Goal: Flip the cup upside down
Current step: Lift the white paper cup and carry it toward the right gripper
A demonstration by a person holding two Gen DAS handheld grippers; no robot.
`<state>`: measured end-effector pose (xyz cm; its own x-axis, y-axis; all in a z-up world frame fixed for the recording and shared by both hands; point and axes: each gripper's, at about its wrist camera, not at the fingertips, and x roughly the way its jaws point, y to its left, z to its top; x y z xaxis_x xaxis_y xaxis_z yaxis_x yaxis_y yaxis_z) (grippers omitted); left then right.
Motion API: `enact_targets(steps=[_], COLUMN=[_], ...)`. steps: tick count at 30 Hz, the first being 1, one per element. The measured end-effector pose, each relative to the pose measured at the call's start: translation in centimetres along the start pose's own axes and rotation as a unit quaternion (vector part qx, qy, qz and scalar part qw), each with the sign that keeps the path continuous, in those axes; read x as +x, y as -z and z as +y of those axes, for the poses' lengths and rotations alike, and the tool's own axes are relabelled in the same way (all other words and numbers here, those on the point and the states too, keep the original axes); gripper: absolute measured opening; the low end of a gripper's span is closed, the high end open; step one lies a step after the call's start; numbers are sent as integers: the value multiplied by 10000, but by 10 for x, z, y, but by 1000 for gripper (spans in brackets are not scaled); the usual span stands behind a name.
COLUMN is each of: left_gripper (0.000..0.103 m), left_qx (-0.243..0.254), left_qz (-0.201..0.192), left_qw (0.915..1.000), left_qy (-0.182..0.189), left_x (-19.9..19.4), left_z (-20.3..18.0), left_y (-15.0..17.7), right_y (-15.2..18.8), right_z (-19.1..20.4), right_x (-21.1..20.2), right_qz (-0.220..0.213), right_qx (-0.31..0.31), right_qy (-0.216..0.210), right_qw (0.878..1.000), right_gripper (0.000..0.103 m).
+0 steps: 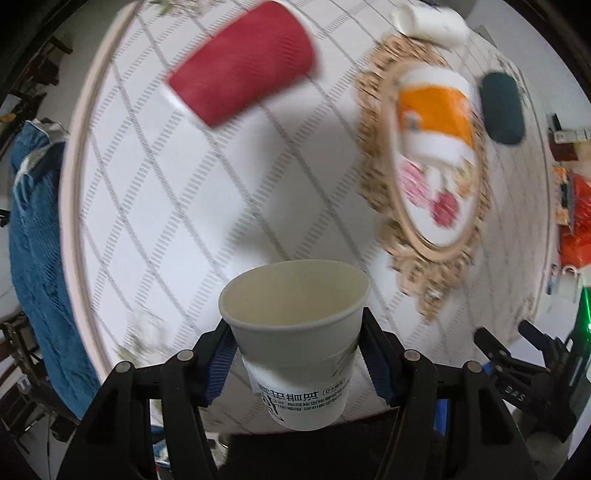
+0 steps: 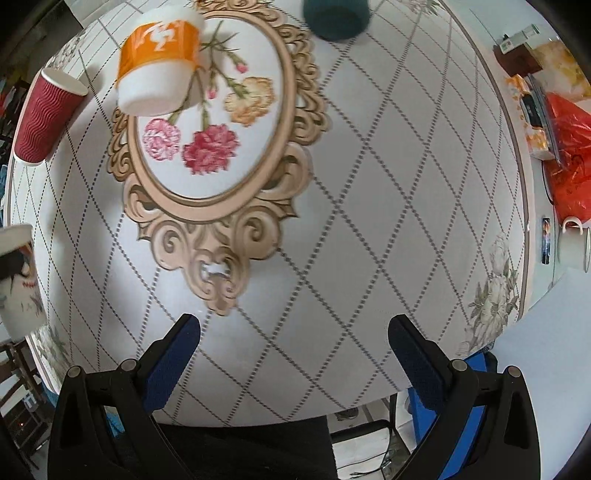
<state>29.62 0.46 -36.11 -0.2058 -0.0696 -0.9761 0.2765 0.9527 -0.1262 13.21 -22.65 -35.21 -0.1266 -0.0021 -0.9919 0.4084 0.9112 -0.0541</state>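
My left gripper (image 1: 297, 347) is shut on a white paper cup (image 1: 295, 332) with black print. The cup is held above the table, its open mouth tilted up and away from the camera. The same cup shows at the left edge of the right wrist view (image 2: 16, 277). My right gripper (image 2: 293, 332) is open and empty above the near part of the table. Its dark fingers also show at the lower right of the left wrist view (image 1: 517, 354).
On the round patterned table (image 2: 369, 221) stand a red ribbed cup (image 2: 40, 118), an orange-and-white cup (image 2: 159, 62) and a dark green cup (image 2: 336, 16). A white object (image 1: 428, 20) lies at the far edge. Clutter and a red bag (image 2: 569, 155) sit to the right.
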Motion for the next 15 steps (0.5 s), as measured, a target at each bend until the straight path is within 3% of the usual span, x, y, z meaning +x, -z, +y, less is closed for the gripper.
enact_targets(steps=[8, 15], left_gripper=[60, 60], left_qx=[-96, -118], left_qz=[222, 464], left_qw=[9994, 9986], left_qy=[227, 244], left_x=[37, 73], left_z=[-98, -154], left_y=[17, 17], right_y=[20, 27], right_z=[-54, -95], right_x=[11, 31], right_qz=[44, 136], right_qx=[-289, -500], right_qy=[48, 67], right_qw=[9996, 9986], right_gripper=[103, 103])
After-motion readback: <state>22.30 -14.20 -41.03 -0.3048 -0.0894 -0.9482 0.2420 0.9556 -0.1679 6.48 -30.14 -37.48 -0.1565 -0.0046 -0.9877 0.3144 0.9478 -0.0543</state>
